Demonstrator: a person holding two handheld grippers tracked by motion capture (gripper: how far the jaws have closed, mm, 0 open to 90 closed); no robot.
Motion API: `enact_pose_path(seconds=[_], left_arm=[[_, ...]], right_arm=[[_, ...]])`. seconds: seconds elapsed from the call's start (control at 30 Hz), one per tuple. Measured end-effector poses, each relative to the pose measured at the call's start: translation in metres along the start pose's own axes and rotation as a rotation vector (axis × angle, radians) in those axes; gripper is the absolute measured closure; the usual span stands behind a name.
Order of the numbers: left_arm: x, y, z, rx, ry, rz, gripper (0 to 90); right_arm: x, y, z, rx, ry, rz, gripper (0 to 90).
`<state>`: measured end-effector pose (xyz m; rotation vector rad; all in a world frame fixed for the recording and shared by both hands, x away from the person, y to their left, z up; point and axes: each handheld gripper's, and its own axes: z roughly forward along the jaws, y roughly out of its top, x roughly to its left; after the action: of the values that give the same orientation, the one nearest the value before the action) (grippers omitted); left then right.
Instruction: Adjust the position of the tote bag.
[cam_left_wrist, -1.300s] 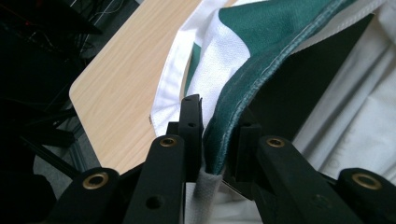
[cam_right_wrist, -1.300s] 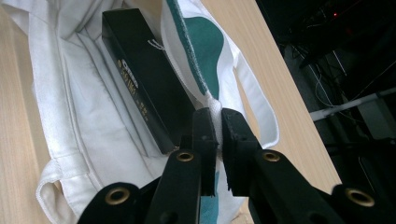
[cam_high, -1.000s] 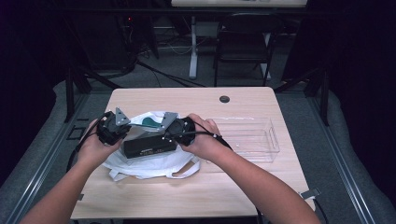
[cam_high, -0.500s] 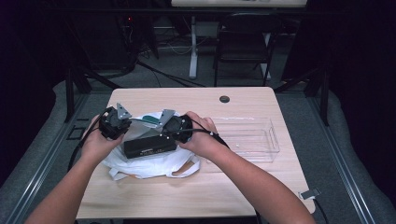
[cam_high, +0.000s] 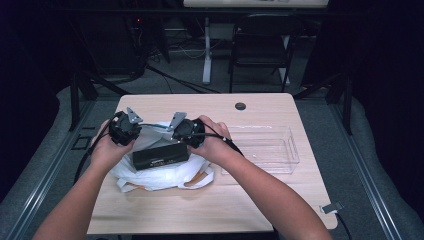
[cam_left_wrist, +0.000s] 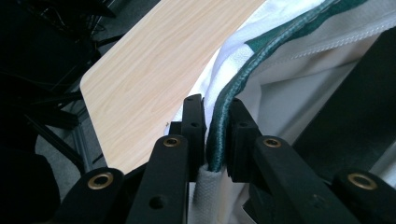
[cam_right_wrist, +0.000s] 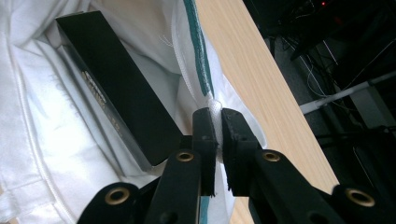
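In the high view a white bag with a green-trimmed rim lies left of centre on a light wooden table. A black box rests at the bag's mouth, lying flat, between the two hands. The left gripper sits at the upper left of the bag, and the right gripper just to the right of it, above the box; both are held by the person's hands coming up from the bottom of the frame.

In the left gripper view the jaws are clenched on the bag's green rim, which runs up from between them toward the upper right (the white cloth of the bag spreads behind it, with the table at the upper left).

In the right gripper view the jaws are clamped on the bag's rim at the middle of the frame; the box lies inside the bag to the left, slanting from upper left to lower centre.

A clear plastic tray stands on the right half of the table, apart from the bag.
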<state>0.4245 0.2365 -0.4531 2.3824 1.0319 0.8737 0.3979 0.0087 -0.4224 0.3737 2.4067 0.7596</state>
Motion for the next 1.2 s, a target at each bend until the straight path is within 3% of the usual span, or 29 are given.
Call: enact_pose_path(seconds=[0.13, 0.73, 1.2], left_arm=[[0.001, 0.002, 0.007, 0.003, 0.0, -0.027, 81.0], [0.005, 0.006, 0.022, 0.014, -0.01, -0.072, 81.3], [0.003, 0.007, 0.03, 0.027, -0.021, -0.066, 81.0]], right_arm=[[-0.004, 0.0, 0.005, 0.006, -0.004, 0.015, 84.6], [-0.016, -0.002, 0.023, 0.023, -0.047, 0.038, 84.8], [-0.025, -0.005, 0.036, 0.054, -0.063, 0.084, 84.8]])
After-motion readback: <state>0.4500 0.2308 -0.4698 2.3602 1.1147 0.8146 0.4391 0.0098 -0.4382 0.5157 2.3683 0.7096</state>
